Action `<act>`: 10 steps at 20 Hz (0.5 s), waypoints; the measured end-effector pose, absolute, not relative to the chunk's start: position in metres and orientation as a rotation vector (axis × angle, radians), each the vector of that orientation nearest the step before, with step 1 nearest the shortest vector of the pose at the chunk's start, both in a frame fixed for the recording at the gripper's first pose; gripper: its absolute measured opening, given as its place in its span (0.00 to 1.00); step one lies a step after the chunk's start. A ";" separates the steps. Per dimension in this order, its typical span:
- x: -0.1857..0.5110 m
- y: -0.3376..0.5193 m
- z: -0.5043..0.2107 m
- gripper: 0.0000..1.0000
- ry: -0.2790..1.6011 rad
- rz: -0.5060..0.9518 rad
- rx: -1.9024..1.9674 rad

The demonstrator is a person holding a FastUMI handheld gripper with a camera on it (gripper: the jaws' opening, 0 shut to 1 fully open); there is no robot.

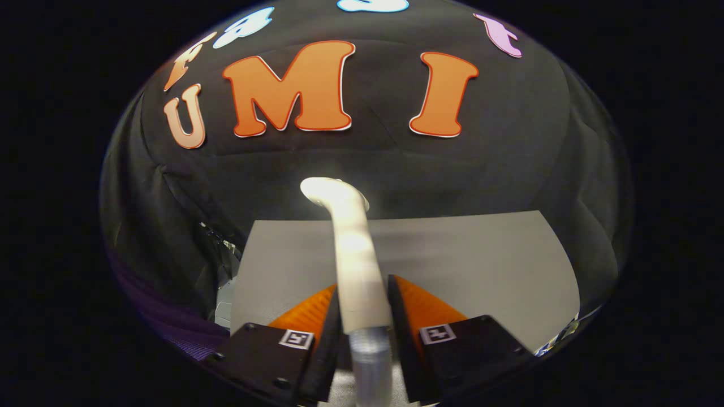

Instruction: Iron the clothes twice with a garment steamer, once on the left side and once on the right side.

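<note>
Currently gripper (362, 294) clamped on steamer (352, 249) handle | head raised above grey table (481, 260) | risk: wand twisting between fingers, head mis-aimed.

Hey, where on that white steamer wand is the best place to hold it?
Grip the steamer wand on its straight lower handle, just above the ribbed hose, fingers closing from either side. The gripper holds it there now, leaving the bent head free.

No readable text, brand or number shows on any object. The only signs are two small square black-and-white coded markers (296, 338), one on the block behind each finger of the tongs (363, 299); they carry no words.
</note>
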State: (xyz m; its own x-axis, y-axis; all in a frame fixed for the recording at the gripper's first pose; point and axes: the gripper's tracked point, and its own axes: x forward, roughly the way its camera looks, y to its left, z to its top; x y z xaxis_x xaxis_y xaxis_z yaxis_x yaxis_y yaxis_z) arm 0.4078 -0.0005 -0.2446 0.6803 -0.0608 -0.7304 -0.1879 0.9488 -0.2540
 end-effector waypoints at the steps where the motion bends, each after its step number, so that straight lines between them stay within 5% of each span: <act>1: 0.408 -0.001 -0.248 0.52 0.829 0.070 -0.294; 10: 0.348 -0.006 -0.164 0.38 0.541 -0.051 -0.106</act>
State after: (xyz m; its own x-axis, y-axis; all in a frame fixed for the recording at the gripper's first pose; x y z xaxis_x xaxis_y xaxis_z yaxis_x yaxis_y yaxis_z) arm 0.3481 -0.0062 -0.1640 0.8562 -0.0764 -0.5110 0.0204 0.9932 -0.1143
